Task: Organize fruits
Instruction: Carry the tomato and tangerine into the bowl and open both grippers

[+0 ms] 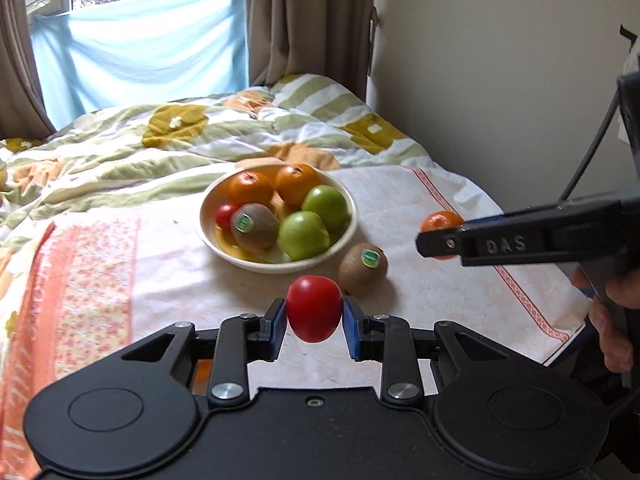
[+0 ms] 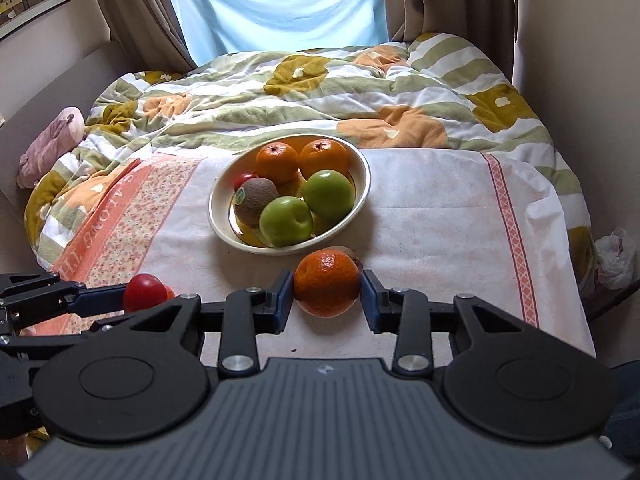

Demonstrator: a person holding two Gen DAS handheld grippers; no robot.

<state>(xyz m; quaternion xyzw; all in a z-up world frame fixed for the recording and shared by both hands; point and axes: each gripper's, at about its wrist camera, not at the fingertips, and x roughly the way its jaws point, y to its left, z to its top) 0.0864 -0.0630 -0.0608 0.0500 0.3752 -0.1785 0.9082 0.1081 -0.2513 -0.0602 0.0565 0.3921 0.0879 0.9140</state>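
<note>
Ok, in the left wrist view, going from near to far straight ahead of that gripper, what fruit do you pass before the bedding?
Red fruit clamped in the left gripper → loose kiwi on the cloth → front green apple in the bowl → rear green apple → right-hand orange at the back of the bowl.

A cream bowl (image 2: 362,184) holds two green apples (image 2: 329,195), two oranges (image 2: 277,162) and a brown kiwi (image 2: 254,200). The quilt (image 2: 280,92) shows olive stripes with mustard blotches; the cloth (image 2: 432,216) is white with a pink floral border.
</note>
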